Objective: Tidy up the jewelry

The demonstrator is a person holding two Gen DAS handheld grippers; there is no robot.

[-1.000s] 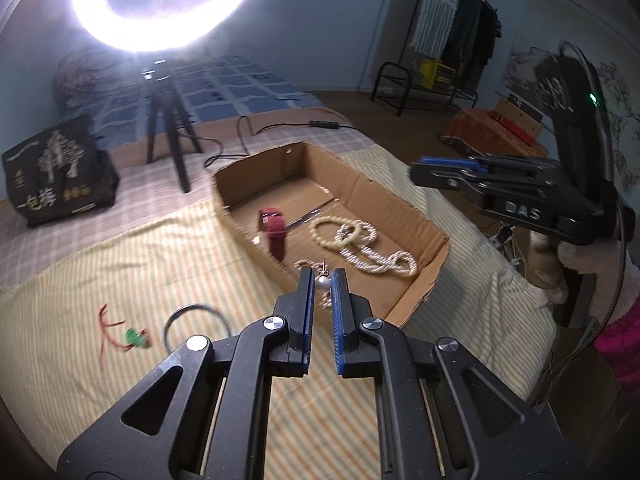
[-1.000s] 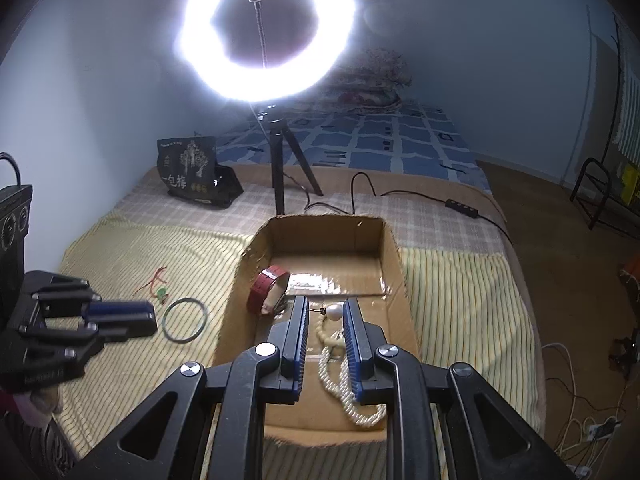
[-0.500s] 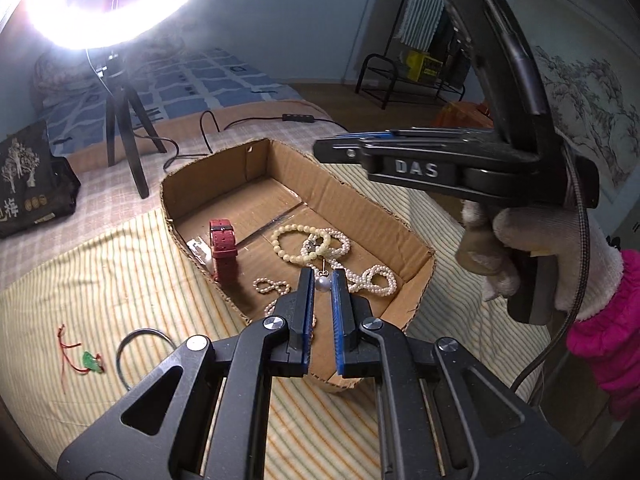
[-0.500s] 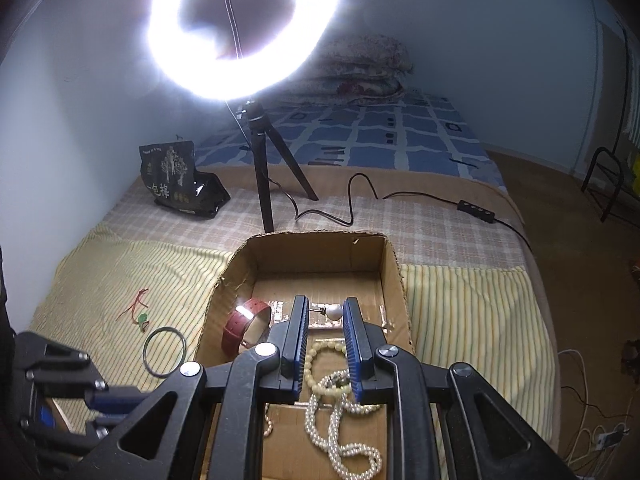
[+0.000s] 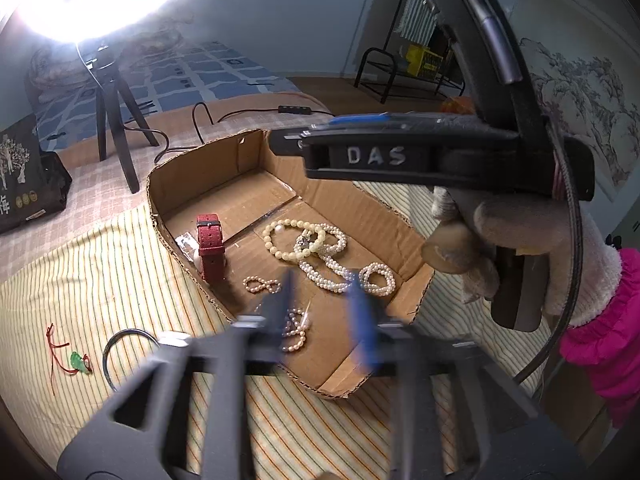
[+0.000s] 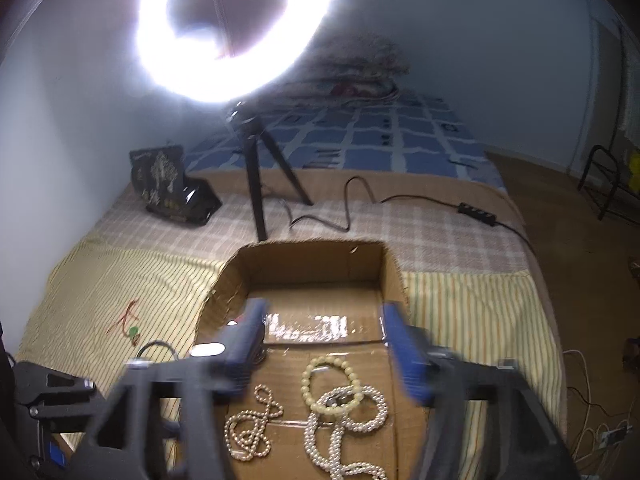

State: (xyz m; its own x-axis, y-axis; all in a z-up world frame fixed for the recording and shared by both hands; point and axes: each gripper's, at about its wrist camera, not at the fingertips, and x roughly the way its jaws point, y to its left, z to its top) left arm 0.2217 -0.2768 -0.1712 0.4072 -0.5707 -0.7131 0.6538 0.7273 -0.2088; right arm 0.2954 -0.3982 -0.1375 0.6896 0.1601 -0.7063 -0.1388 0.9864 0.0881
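Hovering over the bed, left to right: red cord (image 5: 56,350), green charm (image 5: 78,361) and dark bangle (image 5: 120,350) lie loose on the striped sheet, outside the cardboard box (image 5: 192,176). Left tool (image 5: 322,300) spread wide, empty; right tool (image 6: 324,340) likewise. Pearls (image 6: 348,408) sit inside. Risk: those blurred tools snagging strands and dragging them out.

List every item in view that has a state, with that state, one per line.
left gripper: open, blurred, holding nothing visible
right gripper: open wide, blurred, over the box
cardboard box: open-topped, holding jewelry
red watch: standing on edge inside the box
cream bead bracelet: lying flat in the box
dark bangle: on the striped cloth, outside the box
ring light: switched on
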